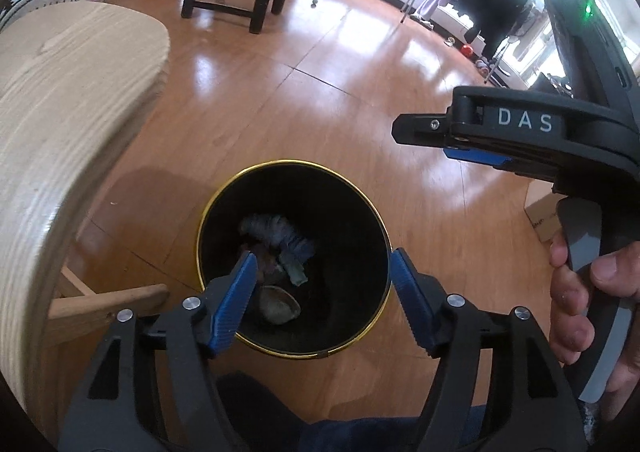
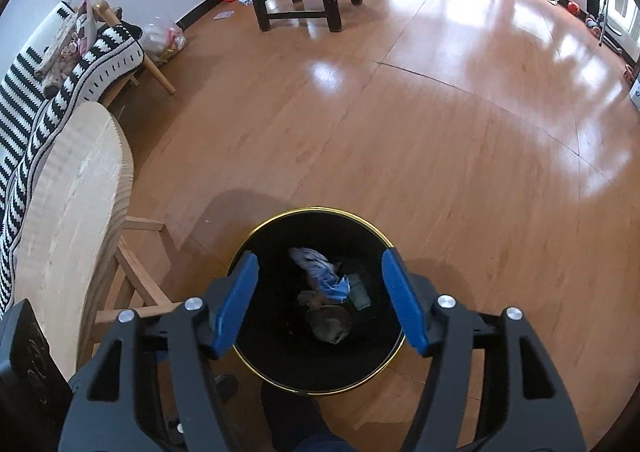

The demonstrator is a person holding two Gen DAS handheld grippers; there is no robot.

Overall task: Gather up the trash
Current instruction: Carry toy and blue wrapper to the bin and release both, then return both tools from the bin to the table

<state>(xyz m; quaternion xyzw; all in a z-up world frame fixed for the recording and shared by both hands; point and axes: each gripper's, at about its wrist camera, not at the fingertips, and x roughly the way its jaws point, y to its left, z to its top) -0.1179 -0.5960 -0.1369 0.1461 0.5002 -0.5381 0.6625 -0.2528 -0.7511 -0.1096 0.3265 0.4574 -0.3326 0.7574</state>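
Black with a gold rim, the trash bin [image 1: 294, 187] is standing on the wooden floor [image 1: 320, 71] beside the pale wood table [image 1: 60, 91], holding crumpled blue-white paper [image 2: 320, 272] and other scraps at its bottom. Both the left gripper [image 1: 324, 304] and the right gripper [image 2: 320, 300] are hovering over its mouth, blue pads spread apart and gripping nothing.

left wrist: above bin [image 1: 294, 258], looking down | right wrist: same bin
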